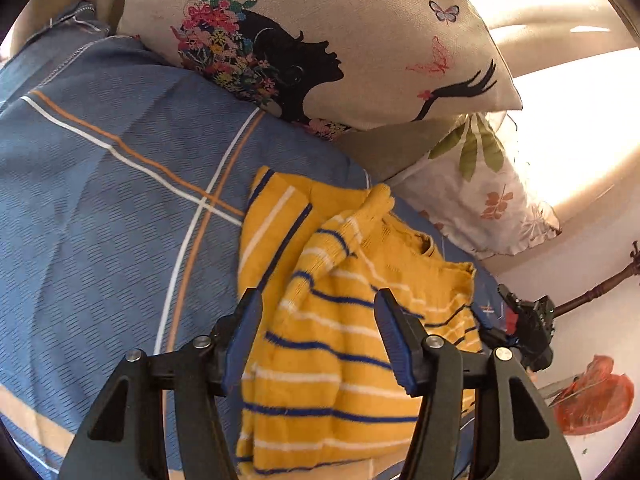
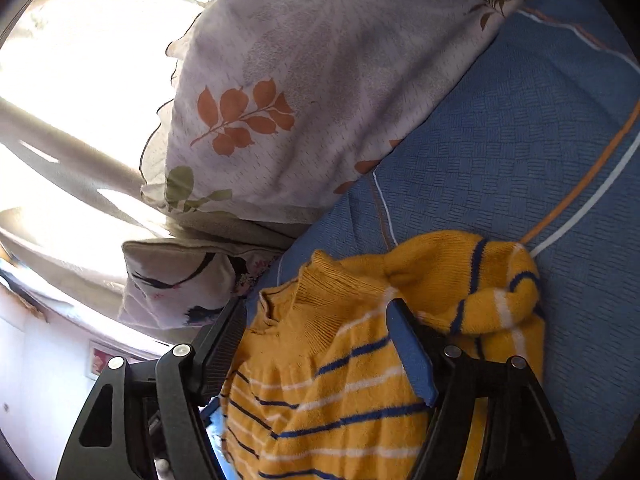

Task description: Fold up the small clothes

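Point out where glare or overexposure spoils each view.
Left wrist view: the upper right behind the printed pillow is blown out white; the sweater is evenly lit. Right wrist view: the upper left beside the leaf pillow is washed out; the sweater stays clear.

A mustard-yellow sweater point(image 1: 352, 344) striped in navy and white lies on a blue textured bedspread point(image 1: 100, 216) crossed by orange and white lines, beside pale leaf-printed pillows point(image 2: 288, 96).
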Tool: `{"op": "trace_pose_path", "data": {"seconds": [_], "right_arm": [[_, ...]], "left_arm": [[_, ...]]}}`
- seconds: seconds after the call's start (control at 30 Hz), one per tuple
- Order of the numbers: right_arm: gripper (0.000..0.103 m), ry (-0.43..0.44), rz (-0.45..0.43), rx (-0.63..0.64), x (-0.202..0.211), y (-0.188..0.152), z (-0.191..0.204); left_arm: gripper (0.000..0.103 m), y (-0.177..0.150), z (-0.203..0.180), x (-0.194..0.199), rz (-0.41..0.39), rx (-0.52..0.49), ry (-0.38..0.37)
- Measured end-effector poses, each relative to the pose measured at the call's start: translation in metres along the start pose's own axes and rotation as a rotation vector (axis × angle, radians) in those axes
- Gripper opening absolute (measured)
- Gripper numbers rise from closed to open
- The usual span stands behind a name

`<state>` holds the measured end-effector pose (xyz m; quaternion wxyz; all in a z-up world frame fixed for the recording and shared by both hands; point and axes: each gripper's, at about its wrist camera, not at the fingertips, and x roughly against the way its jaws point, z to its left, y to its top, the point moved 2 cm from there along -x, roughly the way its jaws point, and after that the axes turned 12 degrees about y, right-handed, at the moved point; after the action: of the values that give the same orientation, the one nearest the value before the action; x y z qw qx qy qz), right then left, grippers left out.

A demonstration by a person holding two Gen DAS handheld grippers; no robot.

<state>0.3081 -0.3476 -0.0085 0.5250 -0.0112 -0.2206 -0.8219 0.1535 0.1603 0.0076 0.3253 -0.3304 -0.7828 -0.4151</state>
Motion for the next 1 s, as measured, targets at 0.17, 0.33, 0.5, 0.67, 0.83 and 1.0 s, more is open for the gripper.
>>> {"op": "trace_pose_path", "data": {"seconds": [0.17,0.33,0.5,0.67,0.83,1.0], "right_arm": [[0.078,-0.131,0.033,0.108,0.041,-0.039,0.008],[0.08,-0.269,0.099,0.292,0.064,-0.098,0.017],[0.021,-0.318,0.238,0.344,0.057,-0.13,0.004],[0.015,-0.336,0.187,0.34,0.076,-0.114,0.004],[0.043,-0.404,0.174,0.349,0.077,-0.12,0.005],[0.044,-0.428,0.04,0.406,0.096,-0.119,0.037]], "left_arm": [[0.057,-0.034,0.01,0.002,0.017,-0.093,0.078],[0.053,-0.067,-0.005,-0.016,0.048,-0.261,0.141],[0.012,-0.069,-0.012,-0.007,0.052,-0.341,0.219],[0.014,-0.058,0.008,0.023,-0.005,-0.326,0.331],[0.015,-0.06,0.036,0.03,-0.019,-0.234,0.361],[0.029,-0.069,0.033,0.037,-0.075,-0.211,0.309]]}}
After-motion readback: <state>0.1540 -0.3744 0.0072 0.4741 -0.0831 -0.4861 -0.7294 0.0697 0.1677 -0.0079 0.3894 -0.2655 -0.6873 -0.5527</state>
